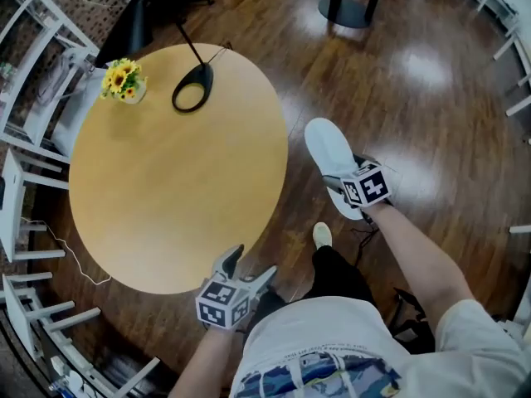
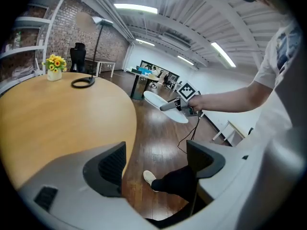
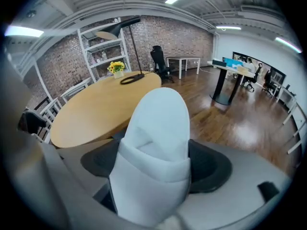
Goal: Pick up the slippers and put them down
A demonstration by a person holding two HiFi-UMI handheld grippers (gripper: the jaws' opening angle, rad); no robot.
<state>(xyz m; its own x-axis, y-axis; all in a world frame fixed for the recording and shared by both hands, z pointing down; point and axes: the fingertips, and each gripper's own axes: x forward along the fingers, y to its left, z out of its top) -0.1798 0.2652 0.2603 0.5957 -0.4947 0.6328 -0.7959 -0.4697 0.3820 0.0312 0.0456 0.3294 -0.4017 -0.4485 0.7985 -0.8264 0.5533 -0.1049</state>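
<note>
Closest in, the left claw [image 1: 253,264] hangs open with nothing in it, right at the near edge of the round desk [image 1: 166,197]. Off to the right, the right claw [image 1: 342,186] is clamped on a white slipper [image 1: 328,149], held up over the wood floor [image 1: 415,123] beside the desk. Flowers [image 1: 123,81] and a lamp base [image 1: 192,88] sit on the desk's far side.

White slipper [image 3: 156,152] clamped in right gripper [image 3: 153,164], round wooden table [image 3: 96,111] beyond, sunflowers [image 3: 116,67], brick wall.
</note>
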